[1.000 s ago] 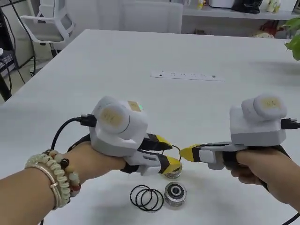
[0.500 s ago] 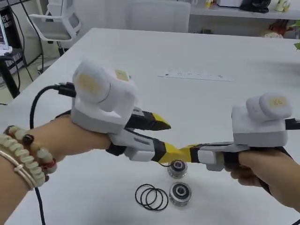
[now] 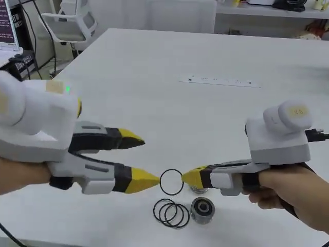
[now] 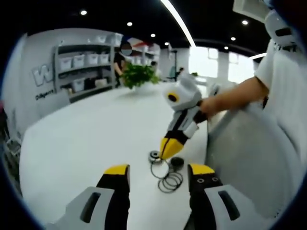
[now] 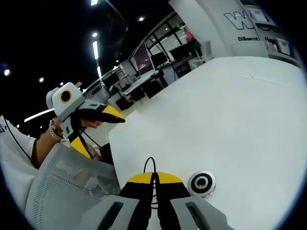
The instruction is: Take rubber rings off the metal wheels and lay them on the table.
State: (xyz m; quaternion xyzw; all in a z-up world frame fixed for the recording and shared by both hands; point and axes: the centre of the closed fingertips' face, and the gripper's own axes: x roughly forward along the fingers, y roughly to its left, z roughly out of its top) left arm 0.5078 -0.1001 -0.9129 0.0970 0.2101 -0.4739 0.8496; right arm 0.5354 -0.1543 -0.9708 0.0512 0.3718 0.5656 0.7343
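Note:
My right gripper [image 3: 186,177] is shut on a thin black rubber ring [image 3: 171,181], which hangs free just above the white table [image 3: 154,77]. In the right gripper view the ring [image 5: 149,165] rises from between the closed jaws [image 5: 153,178]. Below it lie three loose black rings [image 3: 171,212] beside a metal wheel [image 3: 202,208]. A second wheel [image 3: 198,190] is partly hidden under the right gripper. My left gripper [image 3: 146,158] stands open to the left of the ring with nothing between its jaws. The left gripper view shows both wheels [image 4: 154,155] and the loose rings [image 4: 170,182].
A white power strip [image 3: 221,81] lies flat further back on the table. An office chair [image 3: 72,25] stands beyond the table's far left corner, and shelves run along the back wall.
My left gripper has drawn back to the left, away from the wheel, with its jaws open. The right gripper now holds a ring clear of the wheel.

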